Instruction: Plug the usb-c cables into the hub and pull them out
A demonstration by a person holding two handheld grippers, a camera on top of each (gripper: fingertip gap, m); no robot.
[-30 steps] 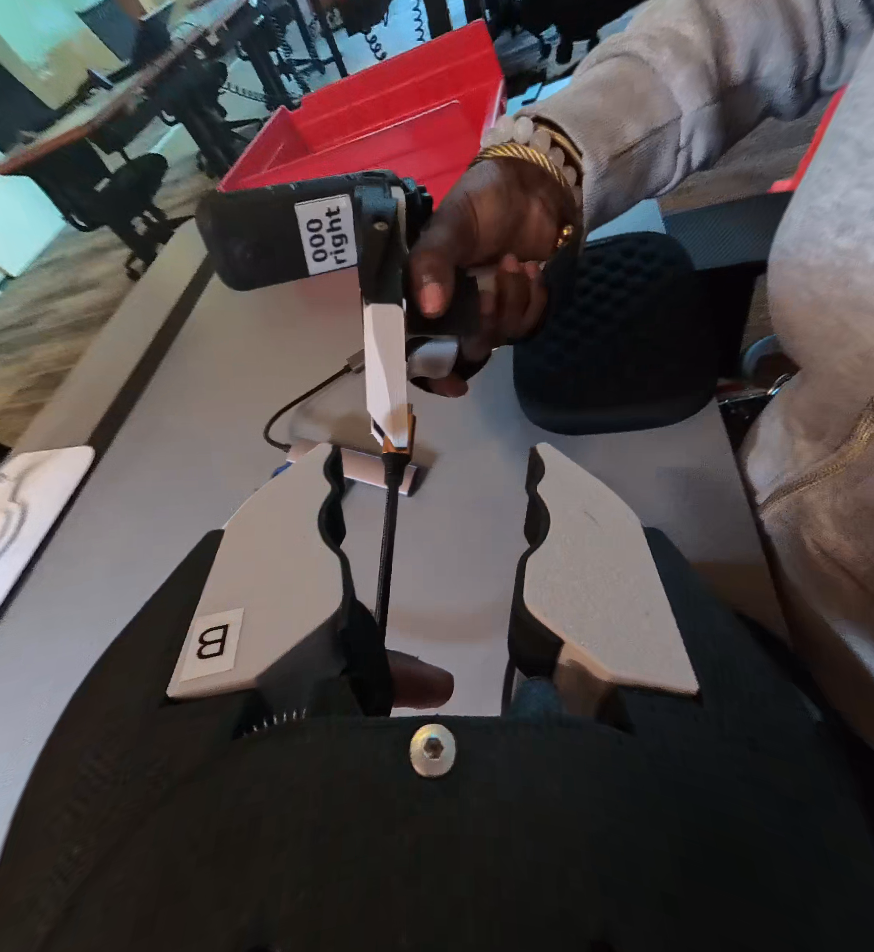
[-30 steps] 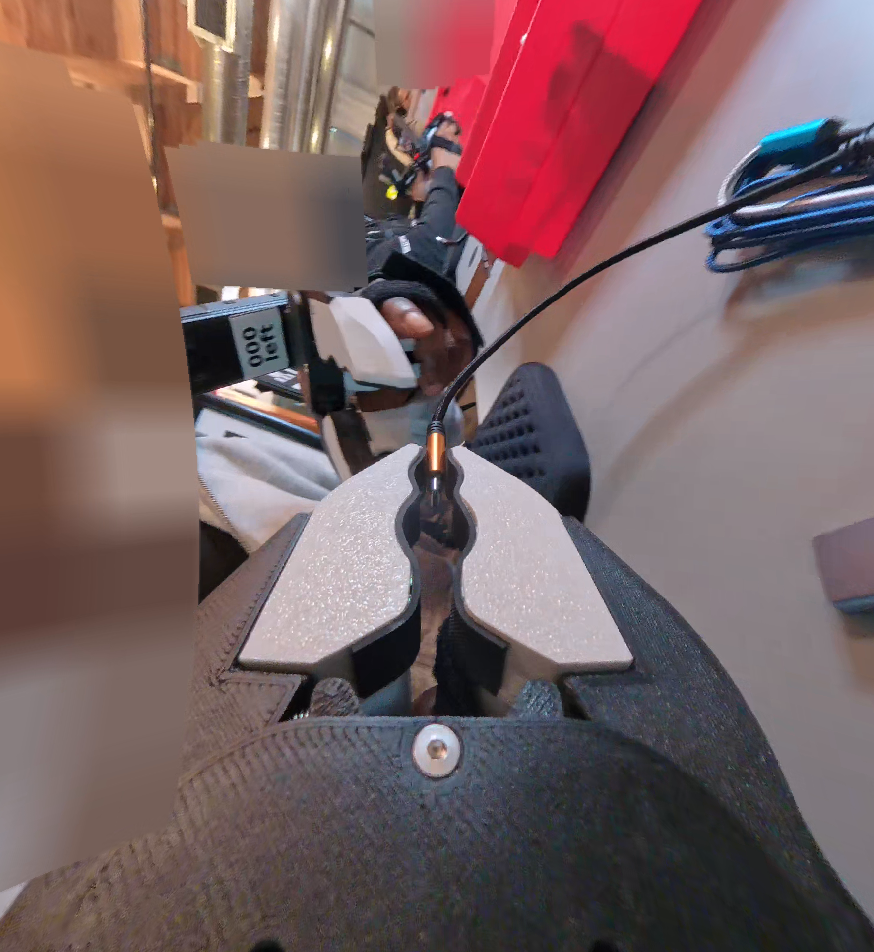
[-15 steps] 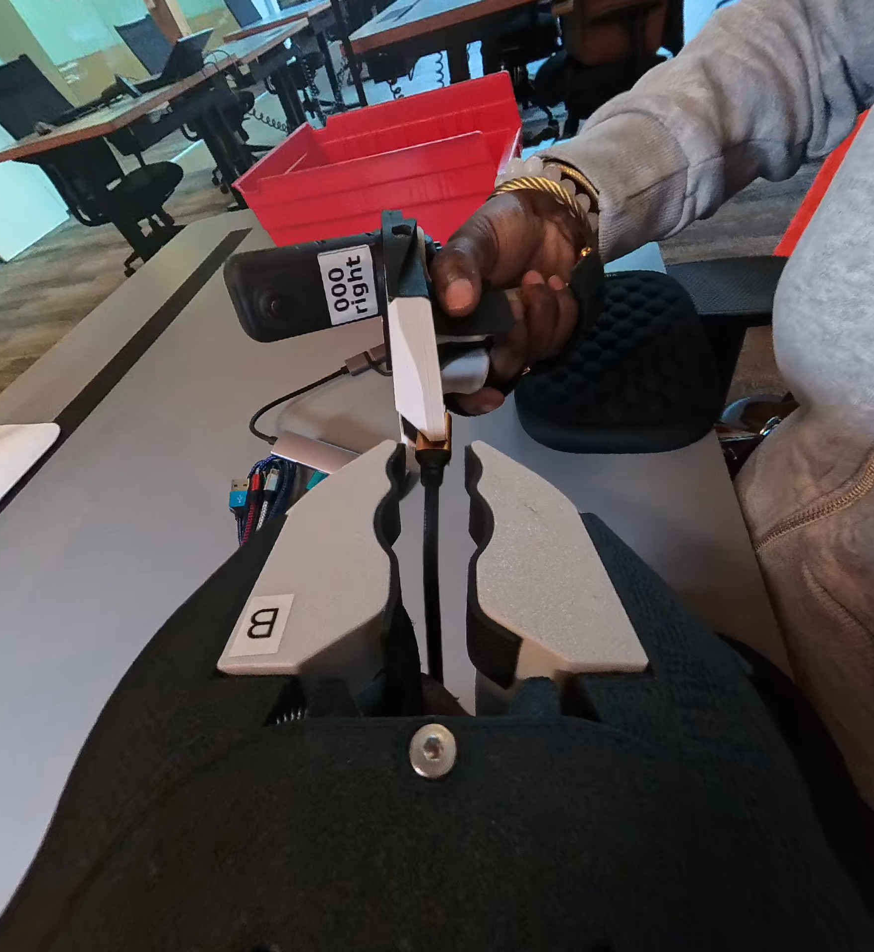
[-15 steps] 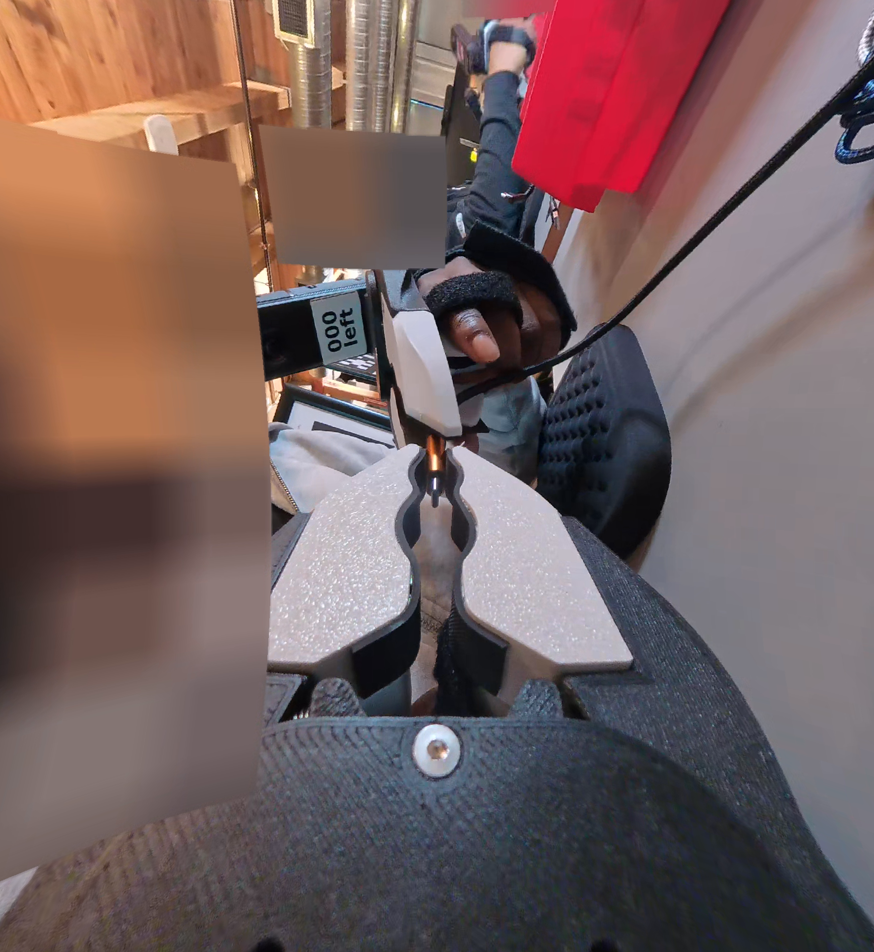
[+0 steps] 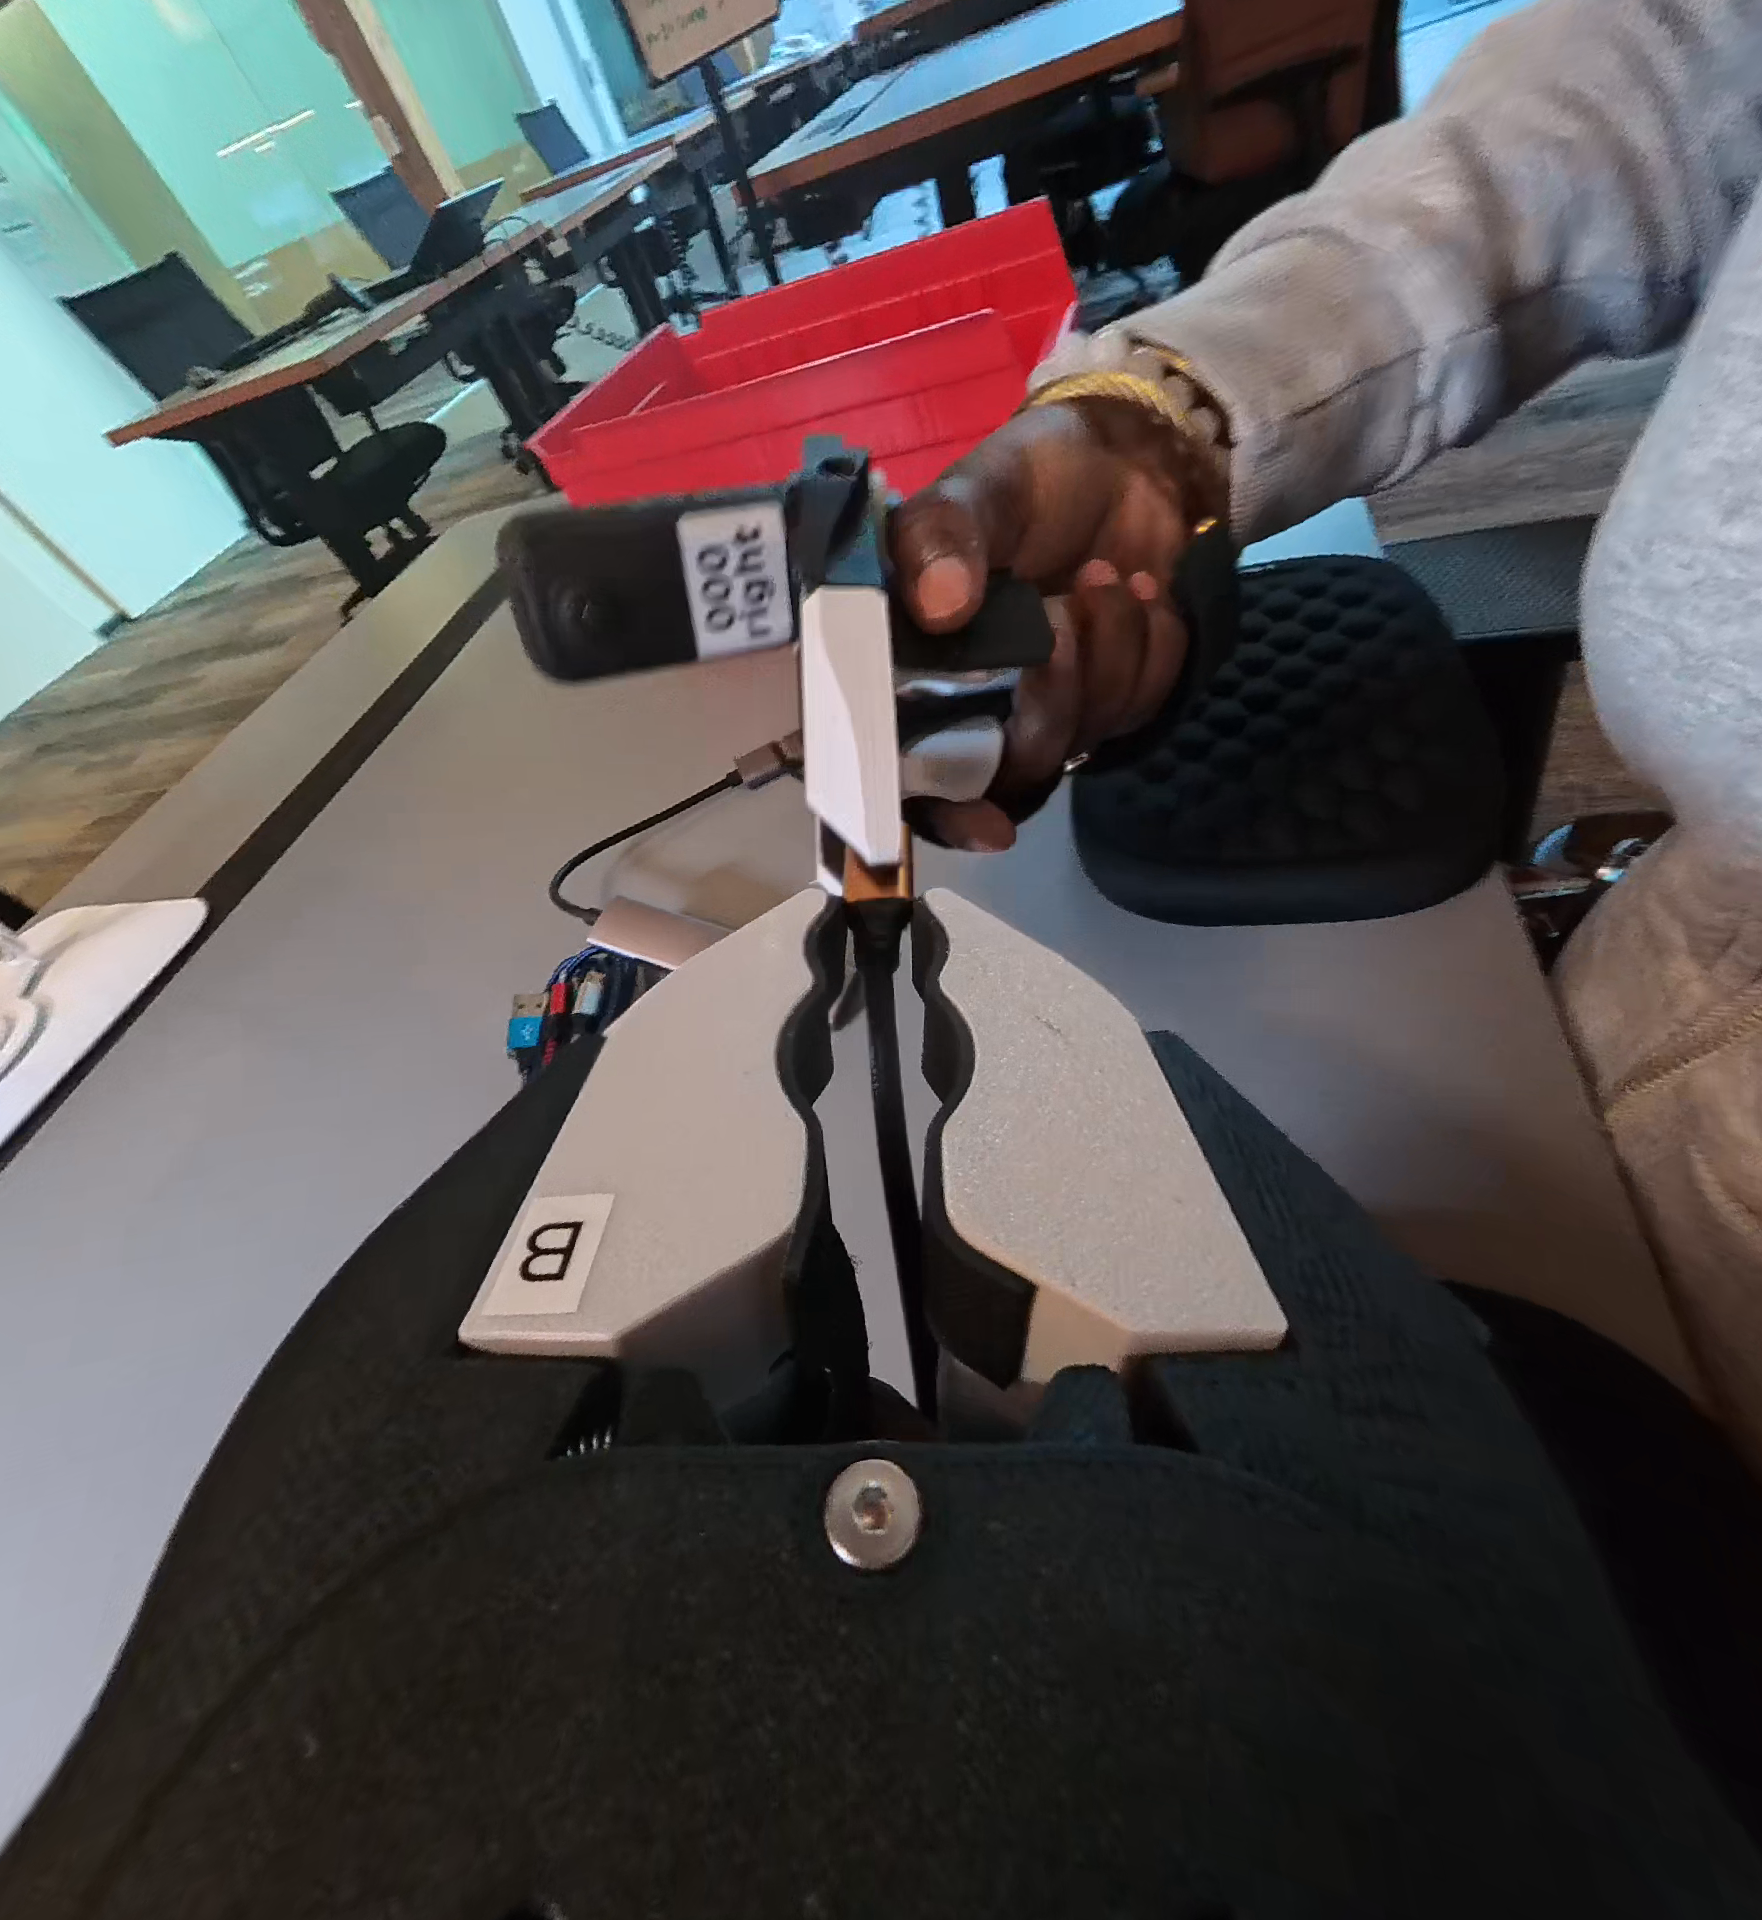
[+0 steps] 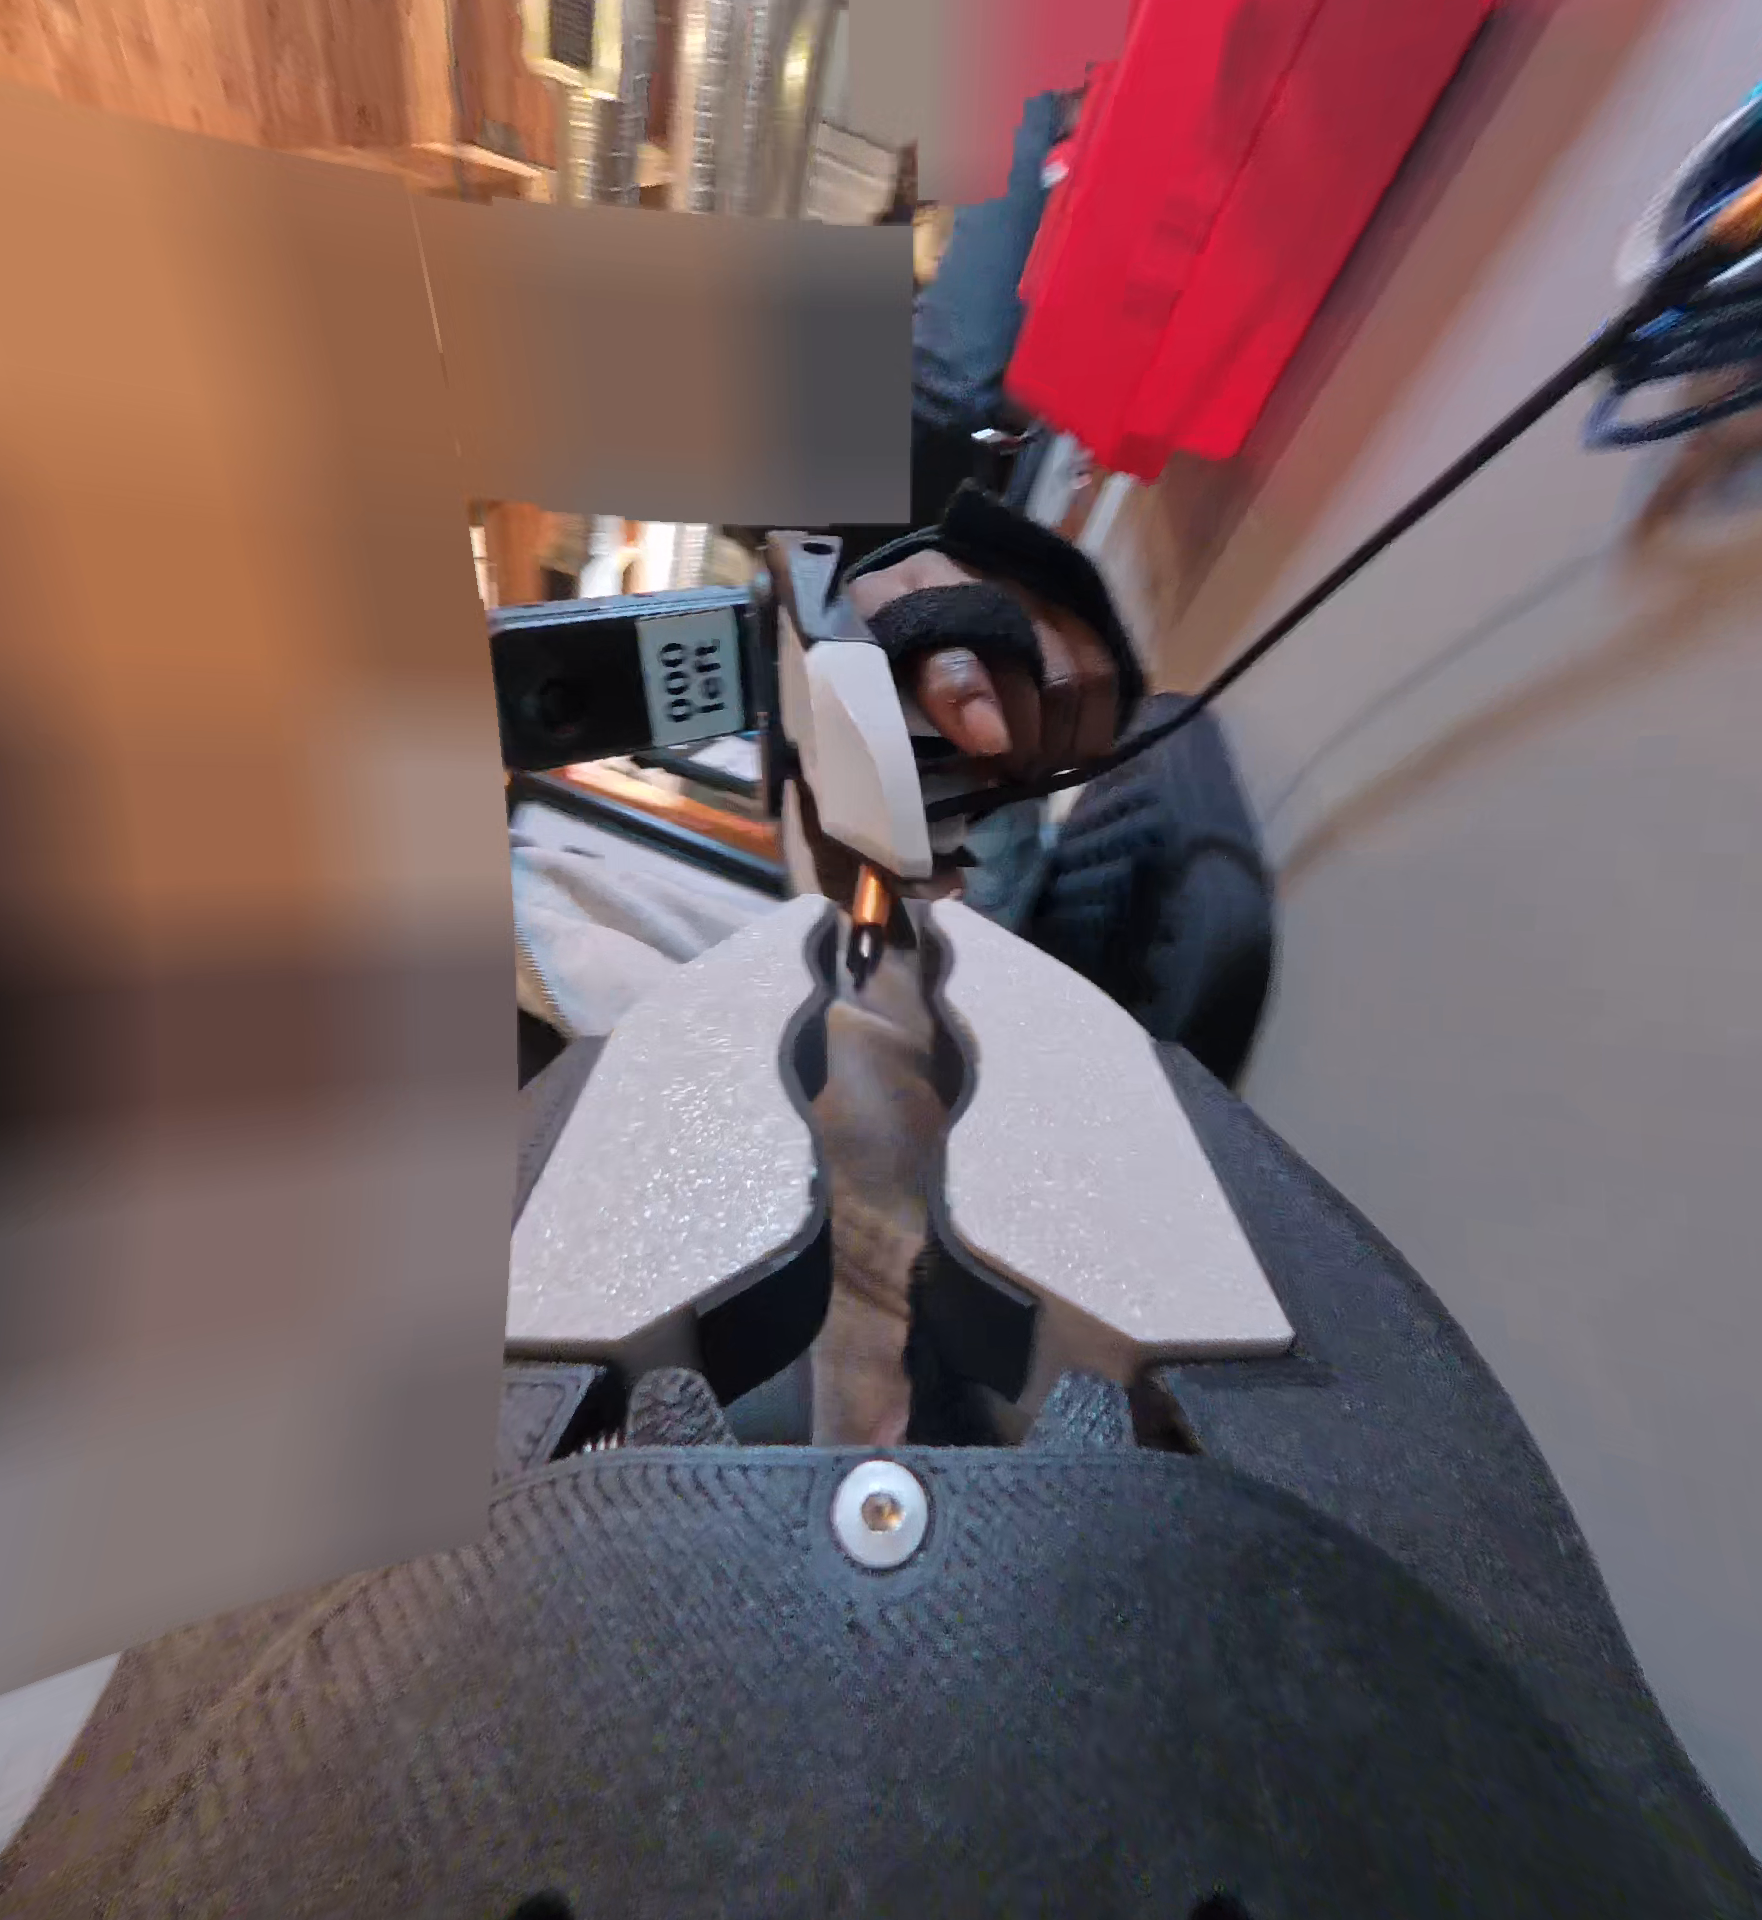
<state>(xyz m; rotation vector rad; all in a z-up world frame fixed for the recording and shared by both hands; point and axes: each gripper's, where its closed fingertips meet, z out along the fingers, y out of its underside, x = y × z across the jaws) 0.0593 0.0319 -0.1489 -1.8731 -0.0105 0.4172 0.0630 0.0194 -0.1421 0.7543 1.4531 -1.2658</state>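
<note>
A black USB-C cable (image 5: 892,1122) with a copper-coloured plug (image 5: 875,888) runs up between my left gripper's fingers. My left gripper (image 5: 877,914) is shut on it just behind the plug, held above the table. In the right wrist view the plug (image 6: 870,902) sticks out of the left gripper (image 6: 882,862) and its tip sits between my right gripper's (image 6: 882,920) fingertips, which stand slightly apart with gaps on both sides. The grey hub (image 5: 653,925) lies on the table below, partly hidden by the left finger, with its own lead curling away.
A bundle of coloured cables (image 5: 555,1013) lies beside the hub. A red bin (image 5: 856,384) stands at the table's far end. A black cushioned pad (image 5: 1303,748) sits to the right, near the person's grey sleeve. A white object (image 5: 25,987) lies at the left edge.
My left gripper has closed from wide open onto the cable behind the plug. My right gripper, shut on the plug before, now has its fingertips slightly apart. Both have risen above the hub.
</note>
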